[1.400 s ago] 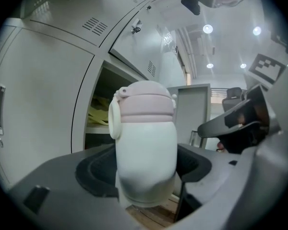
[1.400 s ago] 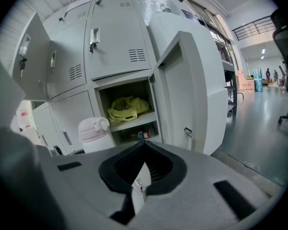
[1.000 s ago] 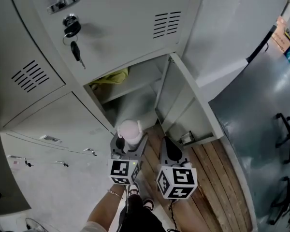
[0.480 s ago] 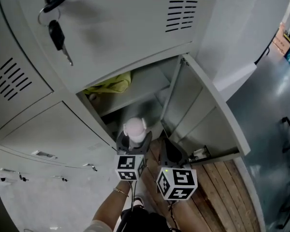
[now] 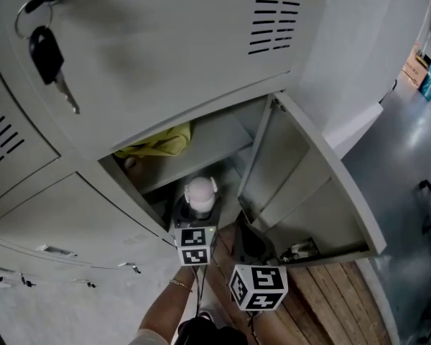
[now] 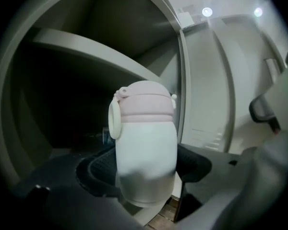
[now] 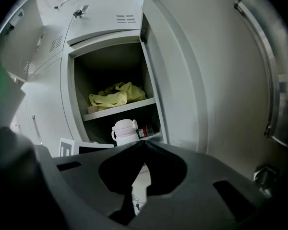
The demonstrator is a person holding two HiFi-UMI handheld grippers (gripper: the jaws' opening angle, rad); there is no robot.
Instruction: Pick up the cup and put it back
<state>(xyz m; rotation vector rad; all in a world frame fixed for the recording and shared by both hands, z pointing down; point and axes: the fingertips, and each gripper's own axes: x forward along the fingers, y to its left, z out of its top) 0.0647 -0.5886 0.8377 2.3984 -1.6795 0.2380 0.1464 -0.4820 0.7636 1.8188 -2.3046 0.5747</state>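
Moved forward since a second ago, the cup point(image 6: 145, 147) is now held at the locker's point(image 7: 69, 104) lower mouth.
Pads point(image 6: 93, 174) of my left gripper point(image 6: 144, 169) pinch the cup low on its white body, upright, pink lid up, below the locker shelf point(image 7: 120, 108) holding a yellow cloth point(image 7: 116, 95). My right gripper point(image 7: 144, 145), jaws pressed together and empty, hangs just outside the locker, near its open door point(image 5: 309, 185).

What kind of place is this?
Probably a locker room: grey metal lockers with vent slits, a key hanging in one lock, and an open locker with a yellow cloth on its shelf.
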